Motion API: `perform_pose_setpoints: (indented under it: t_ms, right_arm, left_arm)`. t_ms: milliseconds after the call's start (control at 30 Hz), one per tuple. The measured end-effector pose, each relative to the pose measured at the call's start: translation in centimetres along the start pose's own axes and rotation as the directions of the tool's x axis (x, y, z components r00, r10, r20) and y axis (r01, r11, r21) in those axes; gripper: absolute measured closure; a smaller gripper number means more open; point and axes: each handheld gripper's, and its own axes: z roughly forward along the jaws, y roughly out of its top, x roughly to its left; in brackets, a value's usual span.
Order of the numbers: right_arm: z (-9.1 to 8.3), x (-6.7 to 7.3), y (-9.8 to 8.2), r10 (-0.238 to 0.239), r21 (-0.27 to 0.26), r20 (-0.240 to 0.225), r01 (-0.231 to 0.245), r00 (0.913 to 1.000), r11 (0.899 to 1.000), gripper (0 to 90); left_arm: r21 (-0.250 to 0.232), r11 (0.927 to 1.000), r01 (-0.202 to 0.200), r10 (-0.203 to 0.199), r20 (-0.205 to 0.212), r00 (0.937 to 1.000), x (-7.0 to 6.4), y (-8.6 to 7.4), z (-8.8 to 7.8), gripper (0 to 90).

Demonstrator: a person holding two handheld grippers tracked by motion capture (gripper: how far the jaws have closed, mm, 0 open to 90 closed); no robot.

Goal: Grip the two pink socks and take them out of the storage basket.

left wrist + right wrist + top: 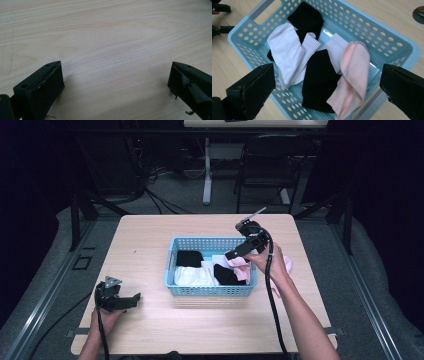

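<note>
A light blue perforated basket (210, 291) (397, 47) stands mid-table and holds socks: white ones (289, 57) (190, 276), black ones (319, 77) (188, 258), and a pink one (353, 75) (239, 265) that drapes over the basket's right wall. My right gripper (327, 82) (235, 254) hovers open above the basket's right end with nothing between its jaws. My left gripper (116, 82) (136, 298) rests low over bare wood near the table's front left, open and empty.
The wooden table (150, 240) has bare room left of and in front of the basket. Beyond the far edge stand a black chair (270, 160) and a desk leg (206, 170) with cables on the floor.
</note>
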Motion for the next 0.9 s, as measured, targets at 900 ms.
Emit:
perform_pose_setpoints:
  t_ms: [900]
  right_arm:
    - [6.6,-1.8,0.1,0.034,0.198,0.056,-0.044,0.9979,0.979,29.4]
  left_arm:
    - [-0.001,1.0,-0.001,0.001,0.002,1.0,0.0,0.0,0.0,0.3]
